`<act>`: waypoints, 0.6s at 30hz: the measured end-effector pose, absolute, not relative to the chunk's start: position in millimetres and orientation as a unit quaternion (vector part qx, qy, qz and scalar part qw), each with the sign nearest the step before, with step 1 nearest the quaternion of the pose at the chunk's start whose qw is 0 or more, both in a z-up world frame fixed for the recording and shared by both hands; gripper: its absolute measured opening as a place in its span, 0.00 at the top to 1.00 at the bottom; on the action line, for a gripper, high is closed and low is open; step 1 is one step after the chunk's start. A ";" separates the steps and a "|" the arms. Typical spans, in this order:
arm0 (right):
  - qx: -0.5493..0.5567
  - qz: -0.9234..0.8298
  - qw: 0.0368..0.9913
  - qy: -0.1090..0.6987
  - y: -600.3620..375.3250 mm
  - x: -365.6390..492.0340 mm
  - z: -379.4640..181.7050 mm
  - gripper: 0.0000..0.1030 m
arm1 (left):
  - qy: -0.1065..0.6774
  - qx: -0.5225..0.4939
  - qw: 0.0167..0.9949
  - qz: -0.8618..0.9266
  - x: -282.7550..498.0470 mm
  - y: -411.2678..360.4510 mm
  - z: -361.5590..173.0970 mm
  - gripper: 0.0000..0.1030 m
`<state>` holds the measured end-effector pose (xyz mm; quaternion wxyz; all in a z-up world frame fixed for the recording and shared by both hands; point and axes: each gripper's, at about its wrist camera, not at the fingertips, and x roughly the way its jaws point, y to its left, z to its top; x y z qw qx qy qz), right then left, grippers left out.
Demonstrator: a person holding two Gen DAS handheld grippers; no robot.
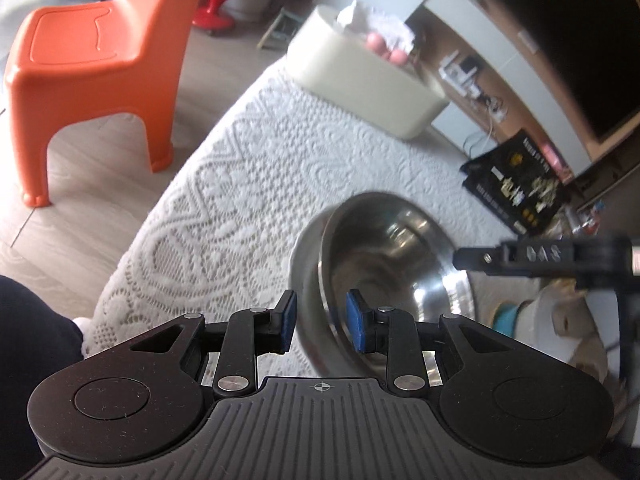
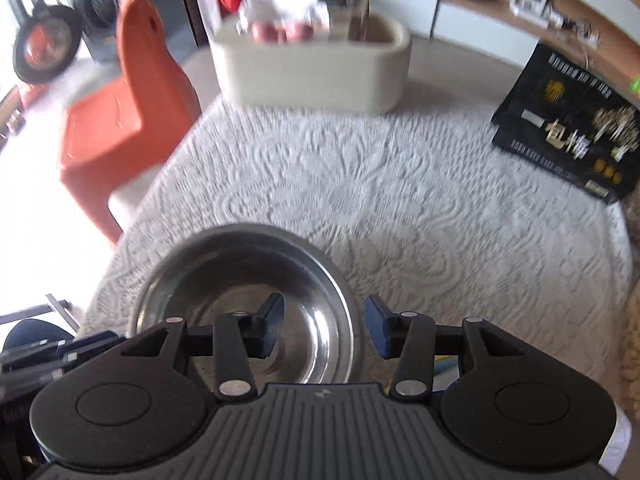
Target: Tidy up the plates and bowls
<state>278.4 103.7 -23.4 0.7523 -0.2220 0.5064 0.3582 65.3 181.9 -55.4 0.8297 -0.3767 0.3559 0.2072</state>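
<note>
A steel bowl (image 1: 384, 264) sits on the white lace tablecloth (image 1: 248, 168). My left gripper (image 1: 322, 326) straddles its near rim, one blue pad outside and one inside, with a visible gap to the rim. The bowl also shows in the right wrist view (image 2: 248, 292). My right gripper (image 2: 325, 330) is open, its left finger over the bowl's inside and its right finger outside the rim. The right gripper's tip shows in the left wrist view (image 1: 480, 258) above the bowl's far rim.
A cream oval bin (image 2: 312, 68) with white paper and pink balls stands at the table's far edge. A black box (image 2: 568, 128) lies at the far right. An orange plastic chair (image 1: 92, 64) stands left of the table. A blue-and-white item (image 1: 520, 316) lies right of the bowl.
</note>
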 end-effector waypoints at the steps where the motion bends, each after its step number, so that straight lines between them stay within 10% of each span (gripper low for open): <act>1: -0.225 0.348 0.748 0.519 108.1 282.0 -30.2 0.56 | 0.357 -0.377 0.829 0.206 65.3 181.0 -59.2 0.67; 10: -0.248 0.307 0.726 0.563 128.0 295.6 -67.6 0.55 | 0.356 -0.392 0.824 0.199 67.7 187.0 -77.7 0.51; 18: -0.245 0.290 0.719 0.582 136.2 299.3 -78.8 0.50 | 0.351 -0.435 0.814 0.156 67.6 195.7 -89.4 0.61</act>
